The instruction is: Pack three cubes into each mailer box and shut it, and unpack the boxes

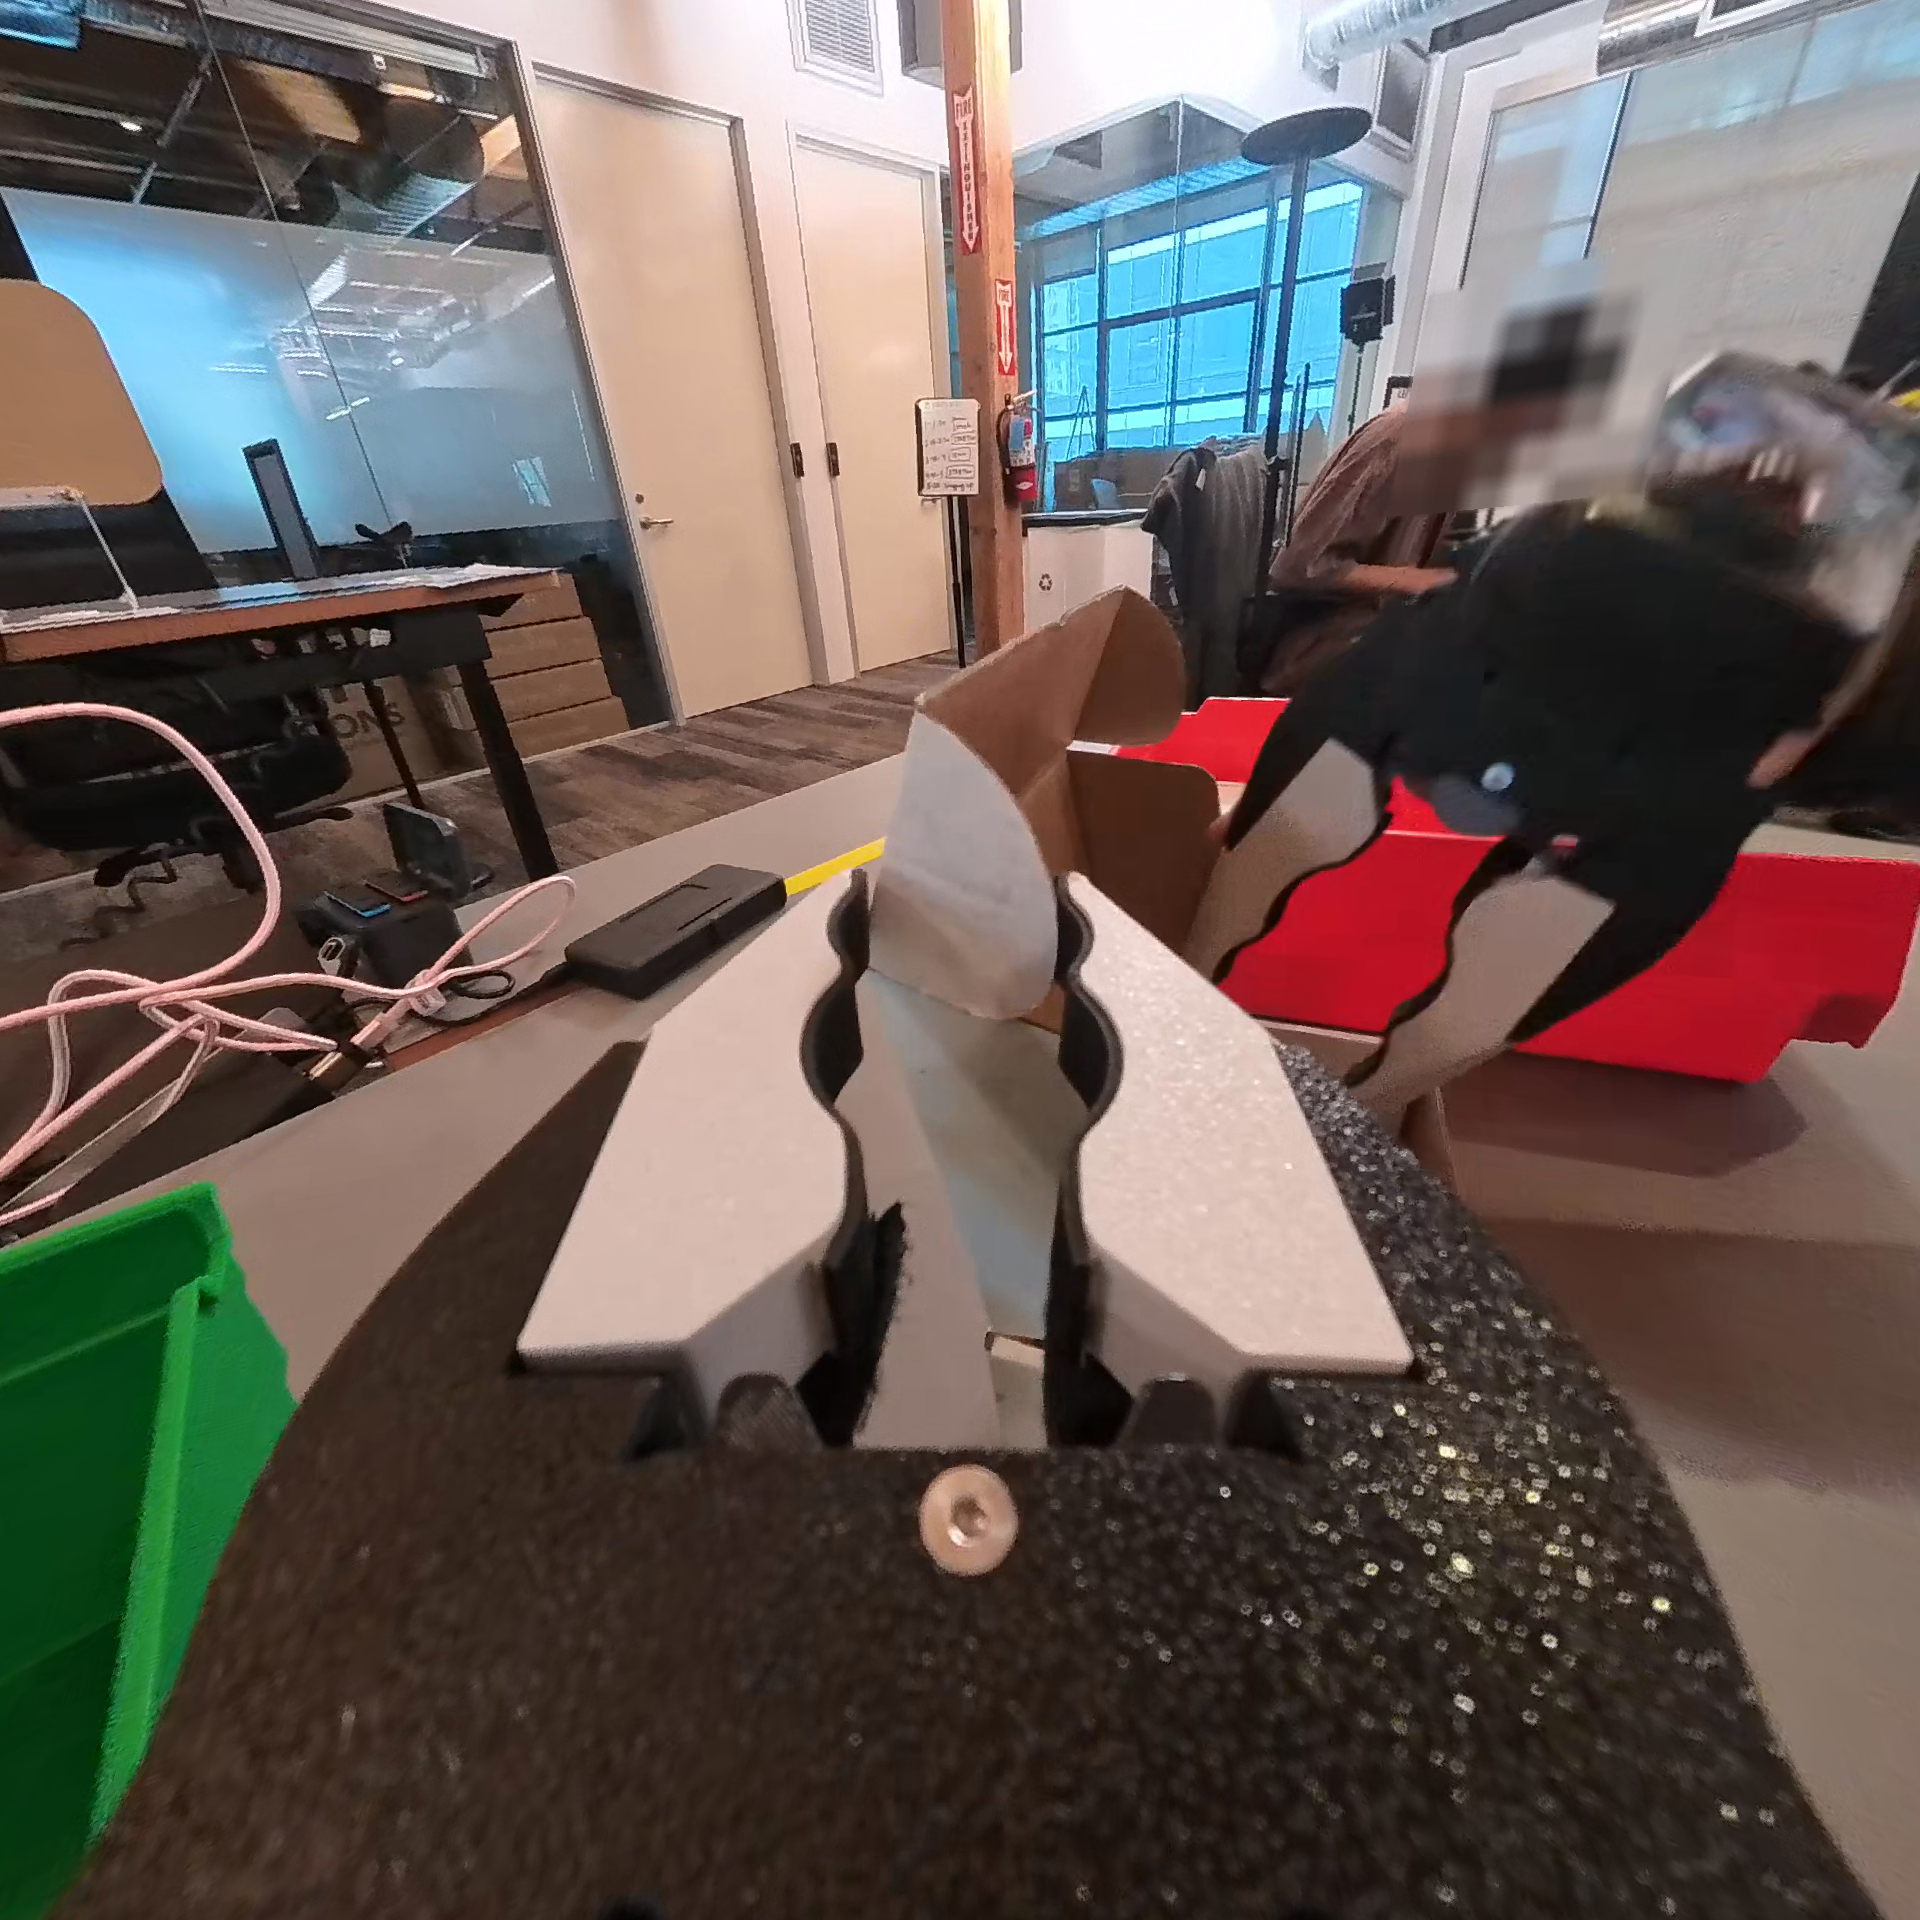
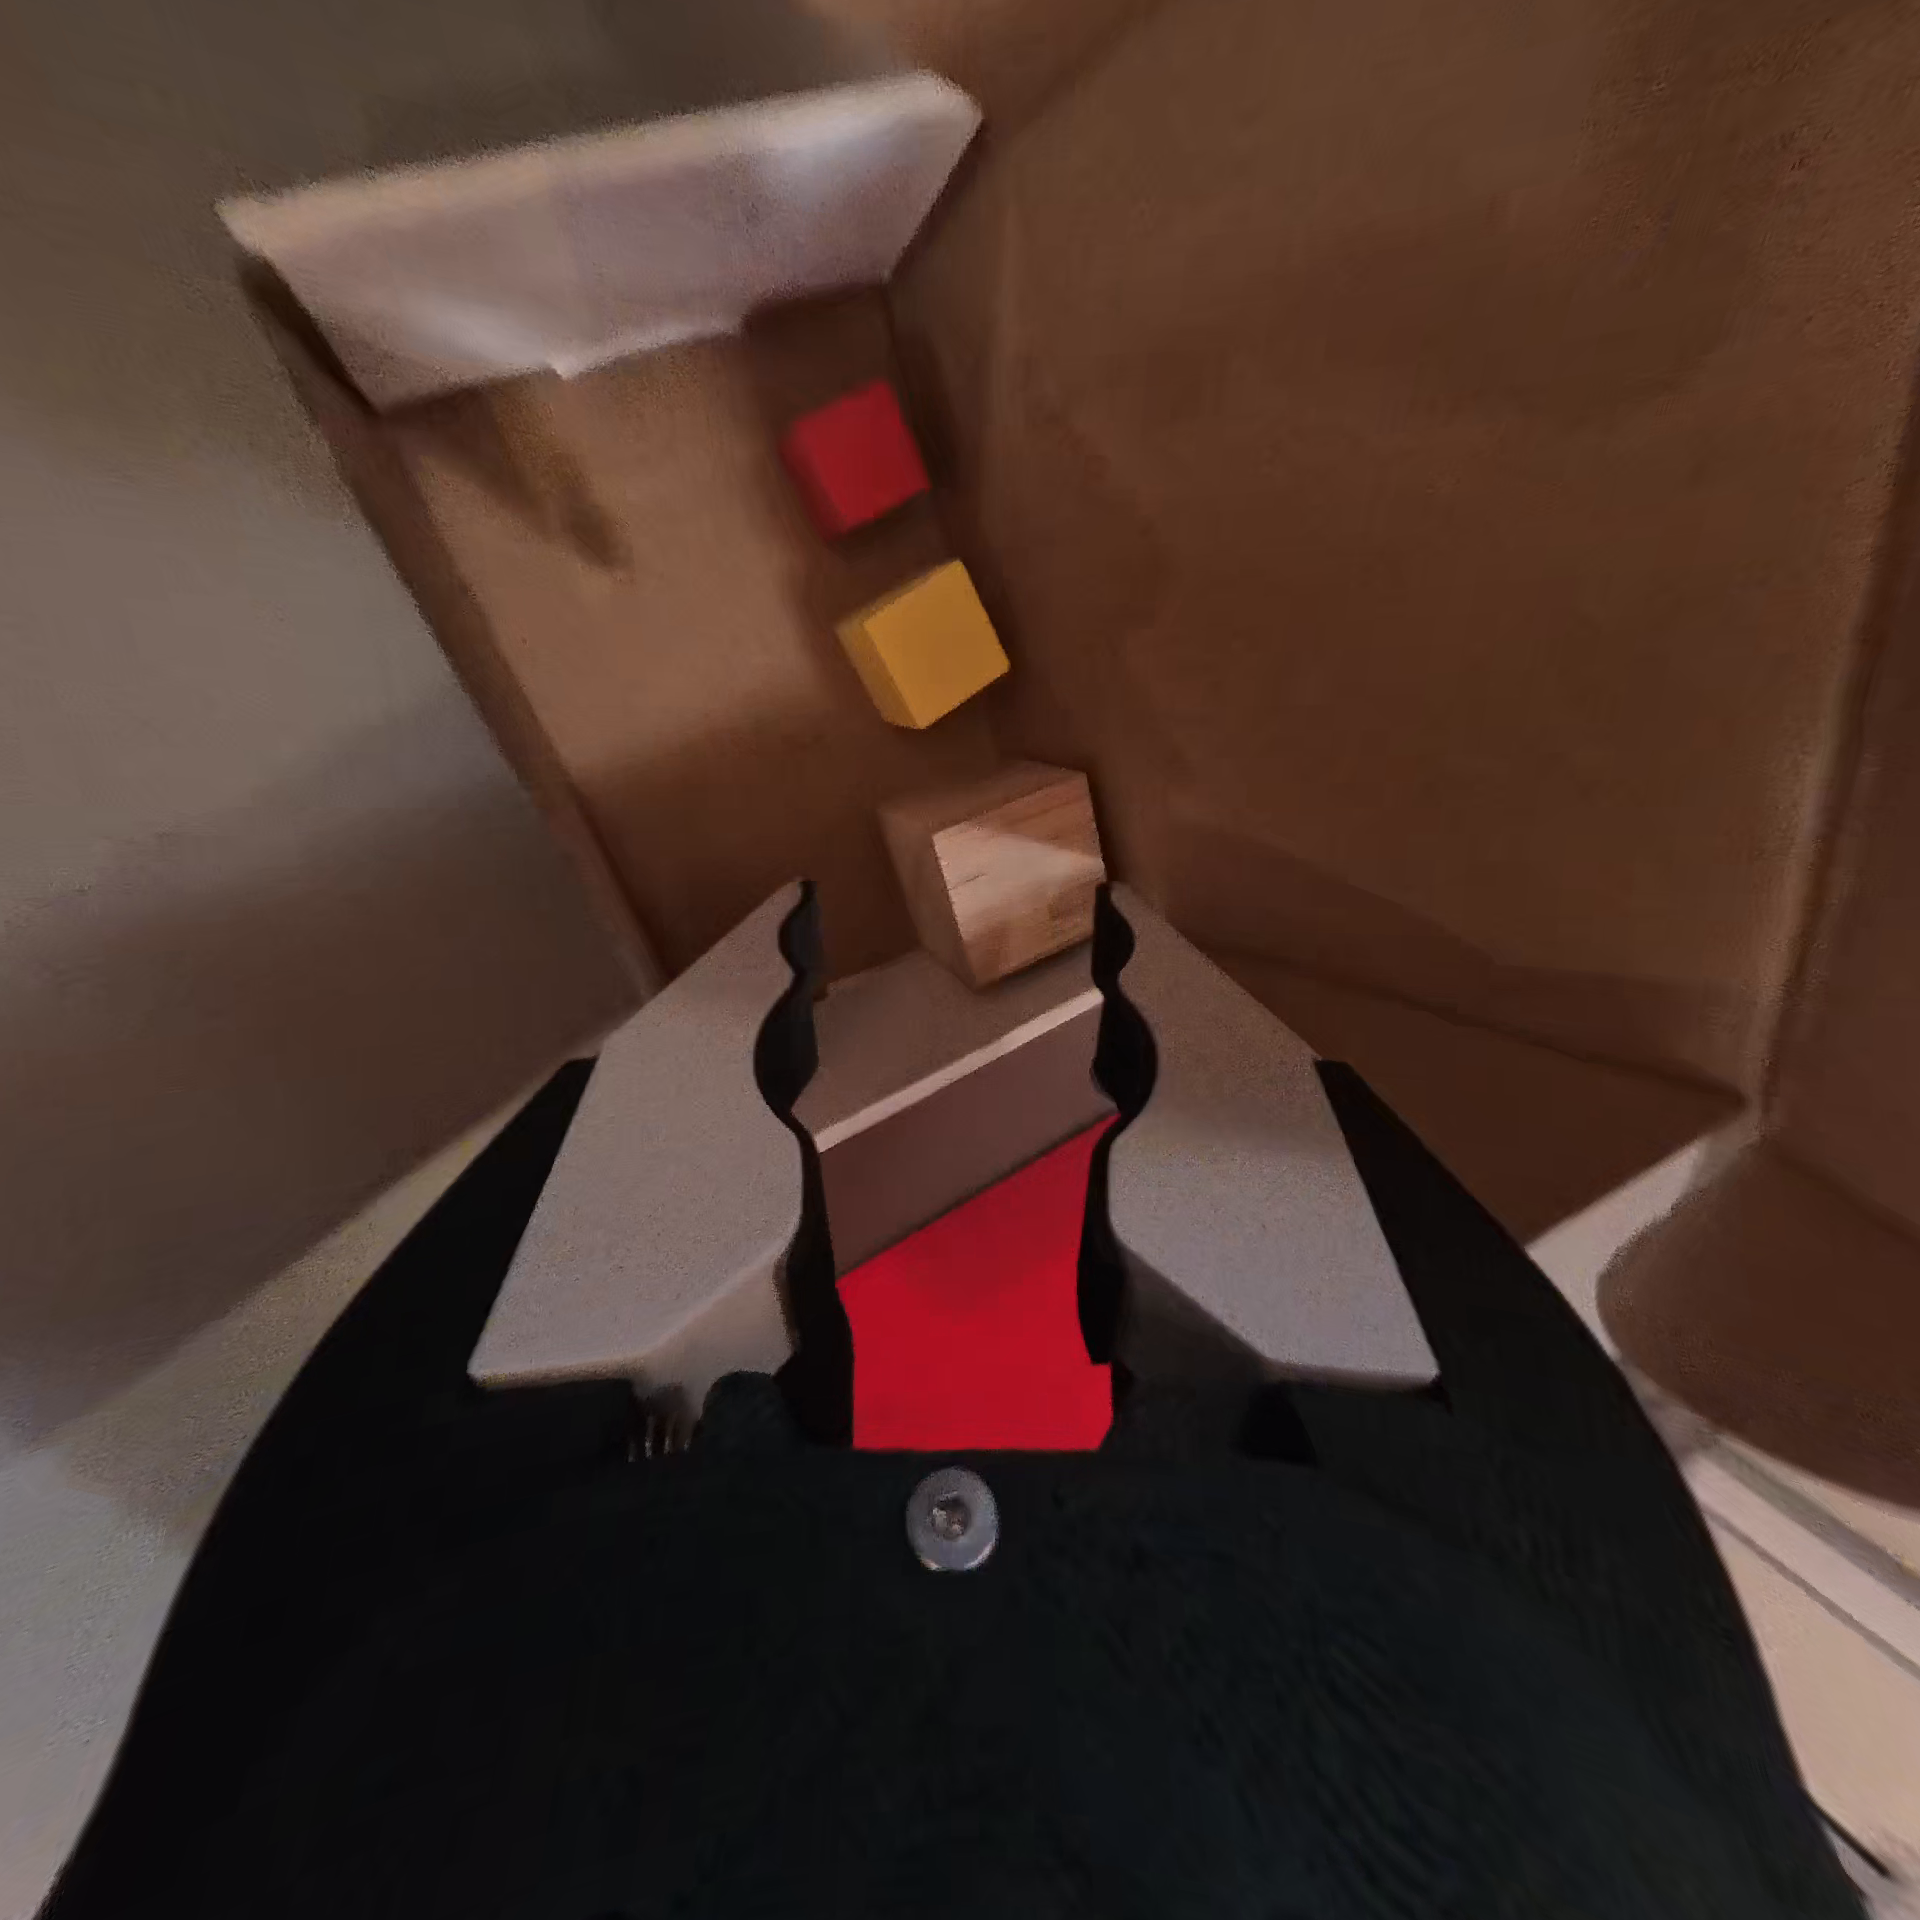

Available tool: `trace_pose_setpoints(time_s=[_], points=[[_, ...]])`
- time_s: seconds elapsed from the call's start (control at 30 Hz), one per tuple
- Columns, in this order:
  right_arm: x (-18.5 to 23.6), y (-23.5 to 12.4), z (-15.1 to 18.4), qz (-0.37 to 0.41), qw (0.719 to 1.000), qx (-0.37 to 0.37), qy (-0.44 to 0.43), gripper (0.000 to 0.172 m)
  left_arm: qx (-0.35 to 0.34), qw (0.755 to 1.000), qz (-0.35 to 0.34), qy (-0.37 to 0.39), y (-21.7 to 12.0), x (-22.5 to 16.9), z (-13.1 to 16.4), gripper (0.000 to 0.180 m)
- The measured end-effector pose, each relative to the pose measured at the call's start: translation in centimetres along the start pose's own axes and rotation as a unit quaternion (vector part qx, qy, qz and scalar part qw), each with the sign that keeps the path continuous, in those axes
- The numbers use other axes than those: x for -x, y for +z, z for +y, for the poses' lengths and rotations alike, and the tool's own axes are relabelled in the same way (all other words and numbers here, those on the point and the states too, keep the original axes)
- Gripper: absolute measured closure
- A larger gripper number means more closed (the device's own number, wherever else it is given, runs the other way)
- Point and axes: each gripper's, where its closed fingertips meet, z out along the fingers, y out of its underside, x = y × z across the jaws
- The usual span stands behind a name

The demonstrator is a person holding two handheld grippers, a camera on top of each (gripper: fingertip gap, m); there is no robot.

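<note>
Your open mailer box [image 2: 1351, 520] fills the right half of the right wrist frame, and three cubes sit along its floor near the centre: one red cube [image 2: 857, 457], one yellow cube [image 2: 925, 644], one bare wooden cube [image 2: 992, 873]. So this box looks either fully loaded and unshut, or not yet emptied; the frames don't settle which. Your right tool [image 2: 956, 914] hovers just before the wooden cube, fingers spread, nothing pinched. In the left wrist frame, your left tool [image 1: 961, 925] has the box's white rounded flap [image 1: 966, 873] between its fingers at centre; whether the pads press it, you cannot tell. Bins: one red bin [image 1: 1662, 966] at right, one green bin [image 1: 94, 1507] at lower left.
</note>
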Motion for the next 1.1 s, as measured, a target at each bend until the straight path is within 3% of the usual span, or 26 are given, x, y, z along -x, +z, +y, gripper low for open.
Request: trace_pose_setpoints(time_s=[0.03, 0.37, 0.5, 0.7, 0.93, 1.03, 1.1], points=[[-0.1, 0.6, 0.2, 0.007, 1.000, 0.016, -0.012, 0.120, -0.001, 1.000, 0.000, -0.001, 0.0, 0.0, 0.0, 0.147], [1.7, 2.2, 1.2, -0.043, 0.995, 0.088, -0.029, 0.115, 0.008, 1.000, -0.011, 0.009, 0.0, 0.2, 0.1, 0.148], [2.9, 1.0, 0.0, -0.102, 0.993, 0.061, -0.020, 0.130, 0.009, 1.000, -0.012, 0.008, 0.0, 0.2, 0.1, 0.148], [1.3, 2.7, 1.4, -0.040, 0.988, 0.123, -0.085, 0.100, 0.008, 1.000, -0.015, 0.005, -0.2, 0.6, 0.0, 0.149], [0.9, 3.5, 1.8, -0.033, 0.978, 0.164, -0.122, 0.095, 0.010, 1.000, -0.017, 0.021, -0.1, 0.4, 0.1, 0.150], [1.8, 3.1, 2.1, -0.061, 0.974, 0.187, -0.115, 0.100, 0.010, 1.000, -0.016, 0.022, -0.1, 0.3, 0.1, 0.150], [2.8, 2.3, 1.1, -0.102, 0.978, 0.162, -0.088, 0.112, 0.010, 0.999, -0.022, 0.026, -0.1, 0.4, 0.1, 0.154]])
